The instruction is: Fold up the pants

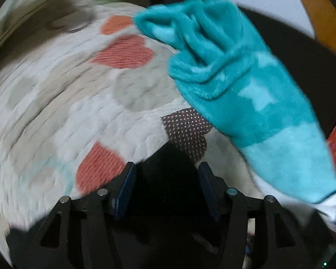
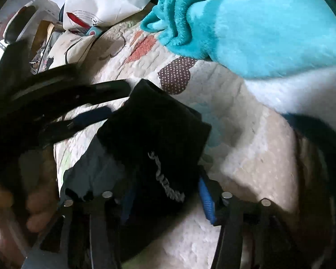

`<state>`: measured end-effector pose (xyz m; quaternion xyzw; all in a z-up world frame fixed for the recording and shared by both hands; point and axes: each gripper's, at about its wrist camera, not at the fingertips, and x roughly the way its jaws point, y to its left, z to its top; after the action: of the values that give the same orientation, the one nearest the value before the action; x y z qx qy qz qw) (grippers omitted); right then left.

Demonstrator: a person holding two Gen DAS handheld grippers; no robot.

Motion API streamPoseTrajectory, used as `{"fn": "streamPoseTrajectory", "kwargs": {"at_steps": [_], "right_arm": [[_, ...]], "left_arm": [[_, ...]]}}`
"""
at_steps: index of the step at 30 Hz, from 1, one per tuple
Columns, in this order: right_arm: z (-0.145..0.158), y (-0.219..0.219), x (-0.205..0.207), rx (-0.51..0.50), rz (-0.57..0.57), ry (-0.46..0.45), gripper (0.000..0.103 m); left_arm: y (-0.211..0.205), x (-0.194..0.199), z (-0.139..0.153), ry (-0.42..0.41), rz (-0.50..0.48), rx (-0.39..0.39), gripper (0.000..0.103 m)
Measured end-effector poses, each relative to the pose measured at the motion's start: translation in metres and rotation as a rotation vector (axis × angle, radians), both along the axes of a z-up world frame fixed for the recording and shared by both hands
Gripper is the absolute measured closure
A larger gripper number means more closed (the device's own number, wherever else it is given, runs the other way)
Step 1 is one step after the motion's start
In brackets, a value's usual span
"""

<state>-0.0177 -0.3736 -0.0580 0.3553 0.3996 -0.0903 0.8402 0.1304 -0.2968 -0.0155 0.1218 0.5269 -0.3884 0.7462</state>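
Black pants (image 2: 154, 139) bunched between right tool (image 2: 168, 192) fingers, seemingly clamped; soft, limp, light. Grip hem or waistband. Left tool (image 1: 166, 170) apart, empty, above quilt (image 1: 56, 103).

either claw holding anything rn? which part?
Left claw: open, empty. Right claw: black pants lie between its fingers near one end; a firm grip cannot be told.
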Motion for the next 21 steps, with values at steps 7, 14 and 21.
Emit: {"fn": "streamPoseTrajectory", "kwargs": {"at_steps": [7,14,21], "right_arm": [[-0.001,0.001,0.011,0.023,0.074,0.0,0.071],[0.049,0.038,0.013,-0.101,0.246,-0.13,0.085],[0.096,0.136,-0.004,-0.374,0.529,-0.252,0.087]], "left_arm": [[-0.012,-0.003,-0.002,-0.079,-0.045,0.083,0.087],[0.062,-0.012,0.054,-0.064,0.07,-0.107,0.093],[0.184,-0.021,0.097,-0.05,0.29,-0.301,0.093]]}}
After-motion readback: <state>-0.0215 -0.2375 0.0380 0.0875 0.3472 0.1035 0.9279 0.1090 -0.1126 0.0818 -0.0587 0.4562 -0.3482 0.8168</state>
